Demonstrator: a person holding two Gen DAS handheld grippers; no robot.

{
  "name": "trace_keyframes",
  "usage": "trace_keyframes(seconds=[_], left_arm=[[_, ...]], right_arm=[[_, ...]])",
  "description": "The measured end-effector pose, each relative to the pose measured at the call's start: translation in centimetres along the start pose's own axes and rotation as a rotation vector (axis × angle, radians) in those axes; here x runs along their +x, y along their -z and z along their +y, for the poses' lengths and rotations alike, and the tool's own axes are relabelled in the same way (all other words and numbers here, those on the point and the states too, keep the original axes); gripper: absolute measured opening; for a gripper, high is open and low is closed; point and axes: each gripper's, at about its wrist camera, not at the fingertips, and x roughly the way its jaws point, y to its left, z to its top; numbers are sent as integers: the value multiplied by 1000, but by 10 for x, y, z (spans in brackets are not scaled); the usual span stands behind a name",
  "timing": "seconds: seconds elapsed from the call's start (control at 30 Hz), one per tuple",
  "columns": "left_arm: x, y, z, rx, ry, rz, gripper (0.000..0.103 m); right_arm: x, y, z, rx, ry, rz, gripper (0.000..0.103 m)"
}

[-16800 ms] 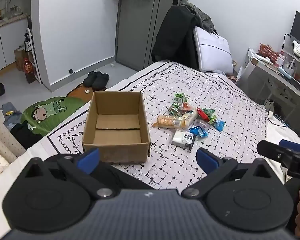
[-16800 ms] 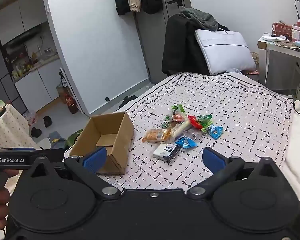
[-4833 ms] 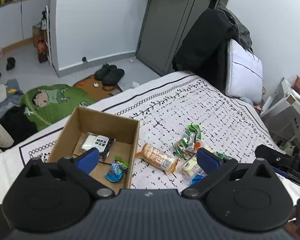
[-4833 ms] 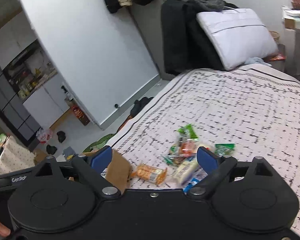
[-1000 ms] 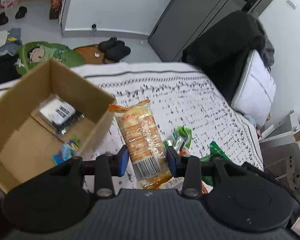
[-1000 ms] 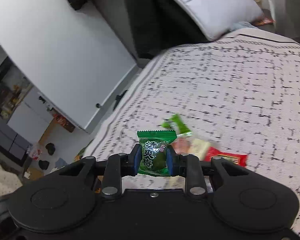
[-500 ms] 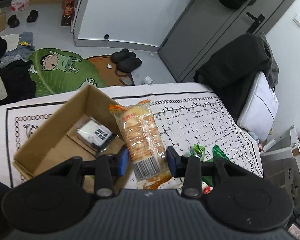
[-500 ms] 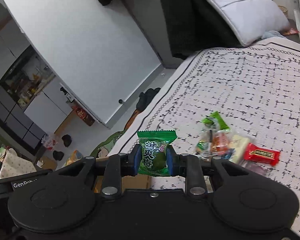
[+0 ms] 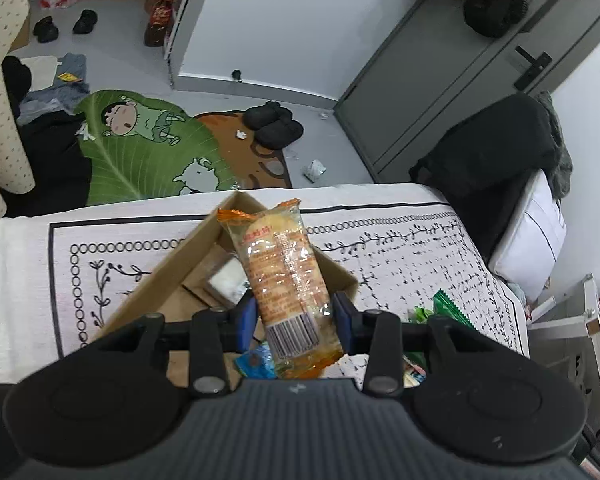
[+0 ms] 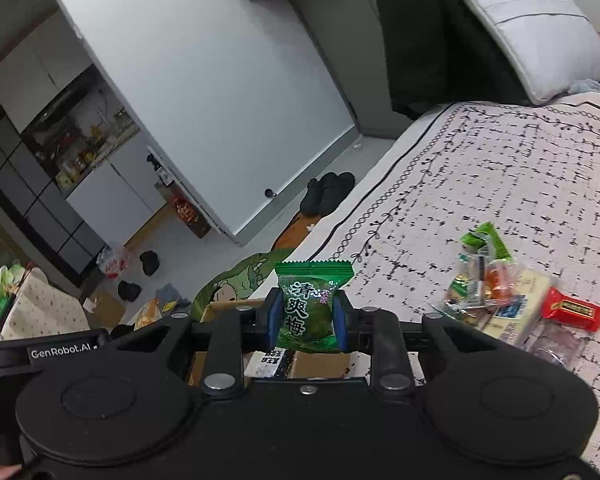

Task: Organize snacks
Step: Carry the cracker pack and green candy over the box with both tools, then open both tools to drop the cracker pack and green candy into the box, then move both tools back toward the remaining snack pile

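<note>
Left wrist view: your left tool (image 9: 296, 322) grips the orange cake packet (image 9: 286, 276) above the cardboard box (image 9: 156, 280); your right tool (image 10: 305, 316) clamps the green plum candy (image 10: 309, 308).

L gripper (image 9: 296, 318): black, blue pads | R gripper (image 10: 306, 316): same, silver screws

Left wrist view: taken from just behind the left gripper (image 9: 296, 320), looking steeply down and forward over the cardboard box (image 9: 172, 268) on the patterned bedspread (image 9: 412, 256), with the floor mat (image 9: 140, 148), black slippers (image 9: 276, 124) and grey door (image 9: 440, 72) beyond. Right wrist view: taken from just behind the right gripper (image 10: 305, 318), tilted less steeply and rolled, facing across the bedspread (image 10: 500, 168) toward the white wall (image 10: 220, 72) and kitchen alcove (image 10: 72, 136). Both views share the box (image 10: 220, 308), the mat (image 10: 236, 280), the slippers (image 10: 326, 192), the pillow (image 9: 528, 232) (image 10: 536, 28) and the loose snack pile (image 9: 440, 308) (image 10: 512, 296), all at close range.
</note>
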Motion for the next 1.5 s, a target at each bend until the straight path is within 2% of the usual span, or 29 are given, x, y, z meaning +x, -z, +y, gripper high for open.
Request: trace_keyframes(seconds=[0.5,0.67,0.77,0.83,0.87,0.9,0.97,1.1,1.27,1.43,1.47,1.5], left_arm=[[22,-11,26,5,-16,110,40],[25,-14,33,-10,-52,125,51],[23,-16,35,-12,-73,122,63],[20,-16,35,-10,-85,115,69],[19,-17,35,-8,-88,112,71],[19,-16,34,-7,-92,110,73],[17,-15,33,-3,-106,108,76],[13,-12,28,-2,-120,96,78],[7,-5,17,-2,-111,66,85],[3,4,-3,18,-77,64,87],[2,7,-7,29,-76,63,87],[2,9,-12,41,-79,62,88]], right_arm=[[27,12,27,-33,-36,64,26],[31,13,31,-36,-74,62,27],[34,13,32,-34,-97,57,27],[34,12,33,-28,-114,55,31],[34,12,33,-22,-112,55,39],[34,10,32,-10,-104,58,61],[29,9,28,5,-90,32,71],[17,3,18,13,-36,30,72],[-8,-3,10,13,21,-9,84],[-30,-11,-6,20,53,-14,85],[-34,-12,-9,23,57,-12,86],[-39,-13,-14,29,59,-10,93]])
